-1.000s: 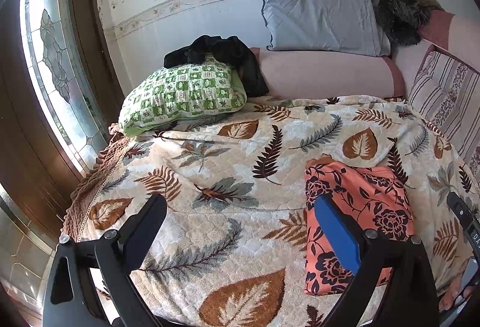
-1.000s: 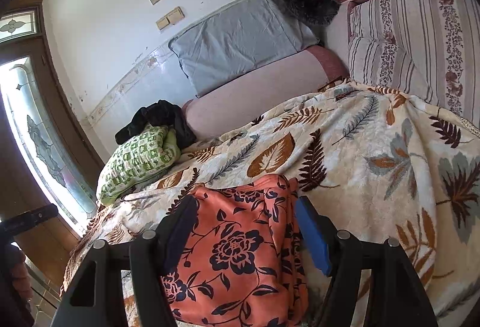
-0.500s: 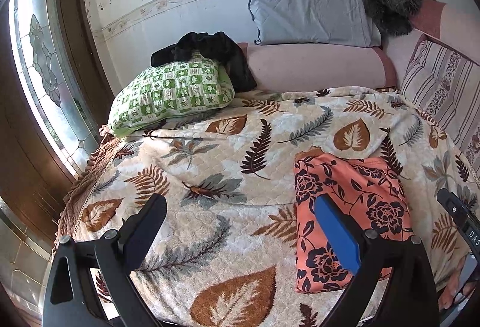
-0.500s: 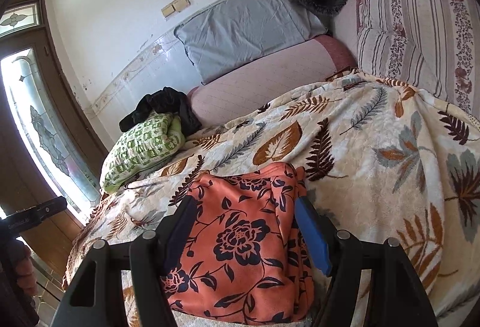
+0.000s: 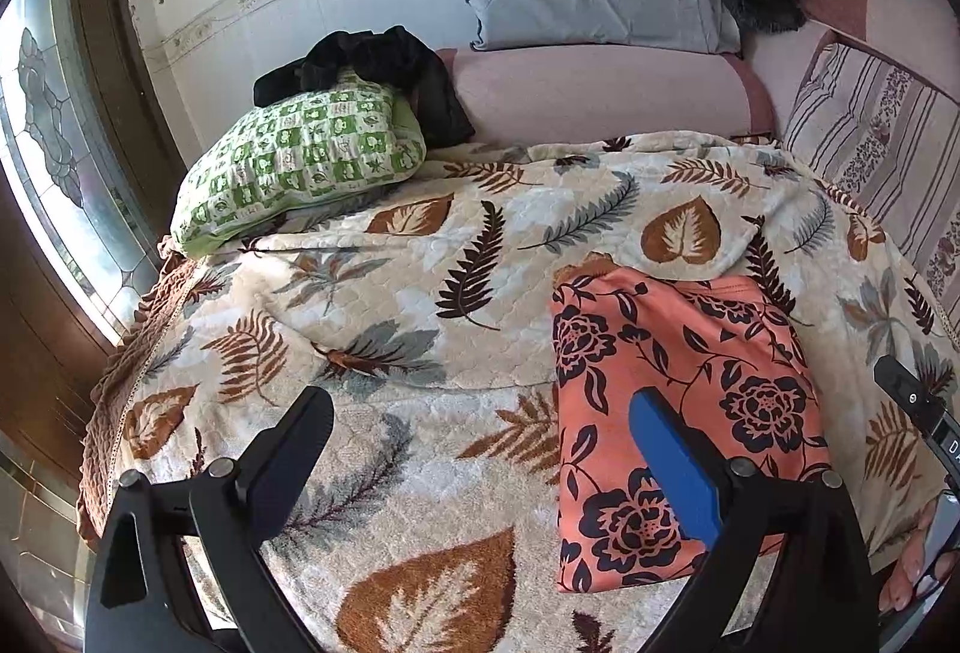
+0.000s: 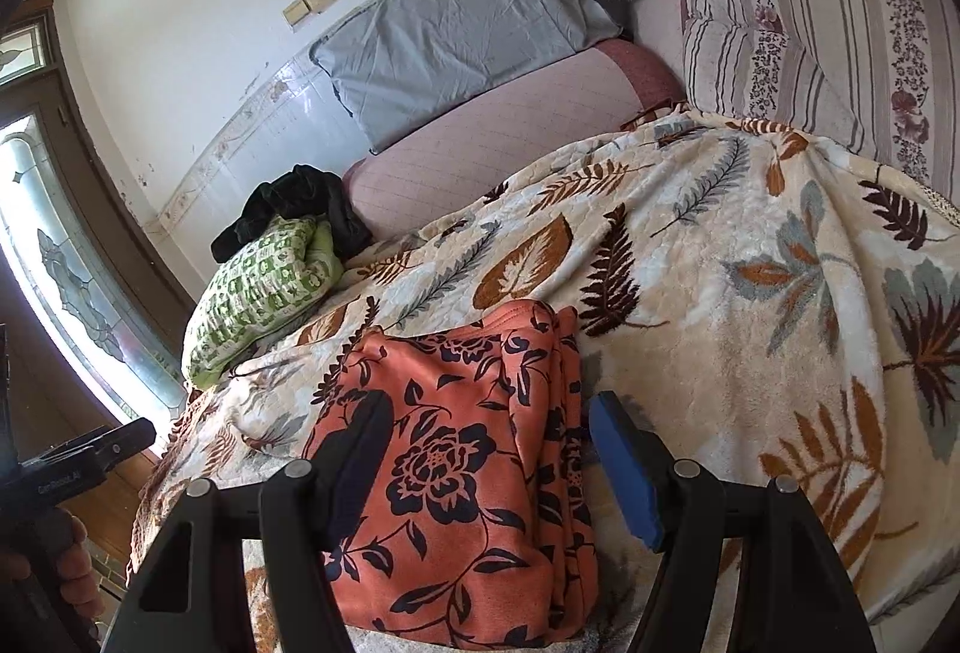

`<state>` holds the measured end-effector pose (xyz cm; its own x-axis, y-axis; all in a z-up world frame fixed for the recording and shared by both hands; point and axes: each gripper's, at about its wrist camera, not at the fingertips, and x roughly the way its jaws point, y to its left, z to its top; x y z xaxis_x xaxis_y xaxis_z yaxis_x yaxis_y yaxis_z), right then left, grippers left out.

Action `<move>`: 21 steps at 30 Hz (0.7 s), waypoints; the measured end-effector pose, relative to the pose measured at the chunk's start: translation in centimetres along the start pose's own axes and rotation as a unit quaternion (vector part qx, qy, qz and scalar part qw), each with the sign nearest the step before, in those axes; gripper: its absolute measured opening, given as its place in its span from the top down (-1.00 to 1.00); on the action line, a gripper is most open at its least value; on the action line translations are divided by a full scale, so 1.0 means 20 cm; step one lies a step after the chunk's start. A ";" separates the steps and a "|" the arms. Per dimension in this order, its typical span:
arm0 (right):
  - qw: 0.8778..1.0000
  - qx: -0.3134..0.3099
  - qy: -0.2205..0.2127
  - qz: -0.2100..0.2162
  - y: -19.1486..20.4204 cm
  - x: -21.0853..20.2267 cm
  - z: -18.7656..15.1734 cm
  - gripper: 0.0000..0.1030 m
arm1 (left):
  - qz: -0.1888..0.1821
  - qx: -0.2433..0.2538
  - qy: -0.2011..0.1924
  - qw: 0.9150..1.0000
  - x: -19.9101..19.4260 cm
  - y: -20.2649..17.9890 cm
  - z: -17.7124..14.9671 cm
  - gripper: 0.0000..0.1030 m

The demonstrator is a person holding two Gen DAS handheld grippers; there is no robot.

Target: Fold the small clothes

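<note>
Left tool [image 5: 480, 449], jaws spread and empty, hovers over the leaf-print blanket [image 5: 372, 305] left of the folded floral garment [image 5: 672, 383]; right tool [image 6: 486, 443], also spread and empty, straddles that garment's stacked right edge. Judged next: press layers flat, align edges, avoid snagging the blanket beneath

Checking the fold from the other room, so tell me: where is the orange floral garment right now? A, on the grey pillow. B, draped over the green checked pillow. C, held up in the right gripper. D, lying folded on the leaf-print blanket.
D: the orange floral garment lies folded flat on the leaf-print blanket, and both the right gripper and the left gripper are open and holding nothing.
</note>
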<state>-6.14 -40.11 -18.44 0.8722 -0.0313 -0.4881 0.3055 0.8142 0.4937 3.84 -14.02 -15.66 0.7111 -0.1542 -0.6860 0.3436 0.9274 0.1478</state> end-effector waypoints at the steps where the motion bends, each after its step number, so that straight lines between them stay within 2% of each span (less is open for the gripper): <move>1: 1.000 0.001 0.002 -0.001 -0.01 0.01 0.00 -0.39 | -0.002 0.001 0.004 1.000 0.02 -0.01 0.00 -0.92; 8: 1.000 0.000 0.010 -0.011 -0.03 0.05 -0.01 -0.39 | -0.009 0.002 0.017 1.000 0.10 -0.05 -0.01 -0.92; 16: 1.000 -0.014 0.020 0.001 0.00 0.07 -0.03 -0.36 | -0.013 0.013 0.033 0.999 0.17 -0.09 -0.05 -0.92; 19: 0.999 -0.022 0.022 0.008 0.01 0.08 -0.03 -0.35 | -0.029 0.021 0.062 0.997 0.23 -0.12 -0.09 -0.92; 21: 0.999 -0.026 0.026 0.014 0.03 0.09 -0.04 -0.21 | -0.040 0.025 0.085 0.995 0.28 -0.14 -0.14 -0.92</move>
<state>-4.75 -39.17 -19.63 0.8590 0.0209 -0.5116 0.2592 0.8440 0.4696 5.09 -16.57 -21.97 0.5681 -0.1629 -0.8067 0.4278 0.8958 0.1204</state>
